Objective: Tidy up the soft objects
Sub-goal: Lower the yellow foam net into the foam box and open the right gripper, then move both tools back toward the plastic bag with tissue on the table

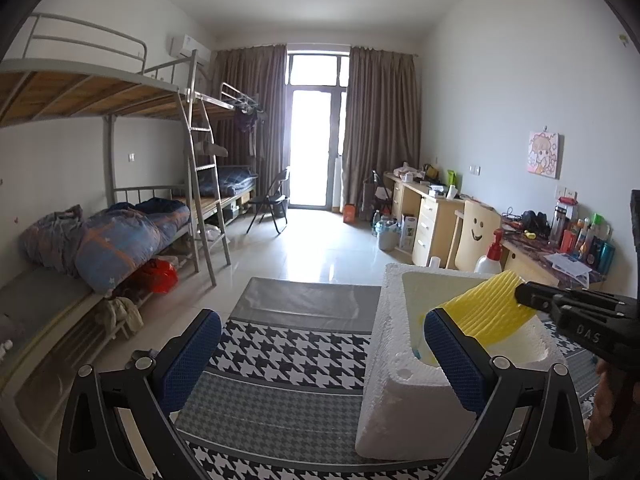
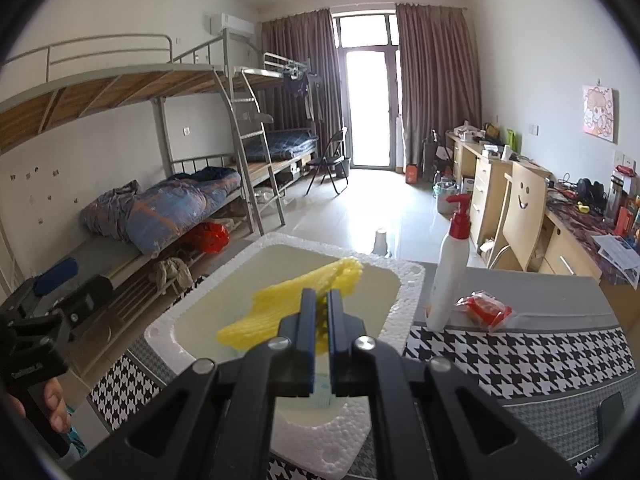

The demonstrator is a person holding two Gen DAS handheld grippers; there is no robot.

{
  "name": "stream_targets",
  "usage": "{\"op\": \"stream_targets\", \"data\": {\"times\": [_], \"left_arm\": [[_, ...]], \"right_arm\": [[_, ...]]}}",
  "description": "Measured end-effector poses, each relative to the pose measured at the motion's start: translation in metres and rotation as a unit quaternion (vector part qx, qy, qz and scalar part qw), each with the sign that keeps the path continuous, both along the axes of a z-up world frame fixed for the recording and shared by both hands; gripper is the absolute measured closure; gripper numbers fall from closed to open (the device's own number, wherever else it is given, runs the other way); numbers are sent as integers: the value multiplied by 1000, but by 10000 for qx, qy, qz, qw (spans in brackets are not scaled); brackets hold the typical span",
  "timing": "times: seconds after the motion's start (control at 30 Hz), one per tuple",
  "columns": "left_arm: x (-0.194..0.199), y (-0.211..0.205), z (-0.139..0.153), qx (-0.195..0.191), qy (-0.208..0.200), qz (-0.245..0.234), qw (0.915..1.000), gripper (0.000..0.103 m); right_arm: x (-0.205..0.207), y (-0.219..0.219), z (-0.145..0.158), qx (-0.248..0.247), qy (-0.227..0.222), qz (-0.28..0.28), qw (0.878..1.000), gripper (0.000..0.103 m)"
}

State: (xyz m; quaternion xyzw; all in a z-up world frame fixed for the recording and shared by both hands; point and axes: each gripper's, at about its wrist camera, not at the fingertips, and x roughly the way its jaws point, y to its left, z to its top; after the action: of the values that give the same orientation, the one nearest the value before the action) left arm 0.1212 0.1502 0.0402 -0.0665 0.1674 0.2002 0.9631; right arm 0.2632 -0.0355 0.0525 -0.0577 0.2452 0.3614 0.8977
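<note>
Your white box (image 2: 404, 280): rough, grainy foam, matt. Yellow sheet (image 2: 280, 312): soft ribbed foam mesh. Your fingers (image 1: 456, 356): blue textured rubbery pads on matt black plastic. Mat (image 1: 280, 352): woven houndstooth cloth. Pump bottle (image 2: 448, 276): smooth glossy plastic. Floor (image 1: 320, 248): glossy tile.

A pump bottle (image 2: 450, 268) stands beside a red packet (image 2: 488, 309) on the houndstooth mat (image 2: 520, 356)

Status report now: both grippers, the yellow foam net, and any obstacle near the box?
Right gripper shut on yellow net, over foam box. Left gripper open, empty. Pump bottle and red packet beside box, not blocking.
</note>
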Motion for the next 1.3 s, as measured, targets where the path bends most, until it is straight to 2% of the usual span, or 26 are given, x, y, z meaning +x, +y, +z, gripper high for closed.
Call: {"op": "stream_targets", "data": {"times": [0.03,0.07,0.1,0.13,0.17,0.33,1.2,1.3], "left_arm": [[0,0,0,-6,3,-3,10000,1],[-1,0,0,3,11,-9,10000,1],[-1,1,1,12,1,7,10000,1],[-2,2,1,8,-9,24,10000,1],[-1,2,1,-6,-6,31,10000,1],[1,2,3,-11,-3,-1,10000,1],[-4,-25,13,28,-75,-345,9994,1],[-7,-29,13,10,-94,-432,9990,1]], "right_arm": [[1,1,-1,-27,19,-24,10000,83],[1,3,-2,-72,44,-45,10000,58],[2,3,-3,-74,55,-60,9999,43],[1,1,-3,-14,34,-64,10000,22],[0,-1,-2,85,4,-66,9999,18],[1,-1,-2,53,64,-30,10000,18],[-20,-36,14,238,-227,-142,9994,17],[-24,-41,15,321,-226,-207,9990,12]]}}
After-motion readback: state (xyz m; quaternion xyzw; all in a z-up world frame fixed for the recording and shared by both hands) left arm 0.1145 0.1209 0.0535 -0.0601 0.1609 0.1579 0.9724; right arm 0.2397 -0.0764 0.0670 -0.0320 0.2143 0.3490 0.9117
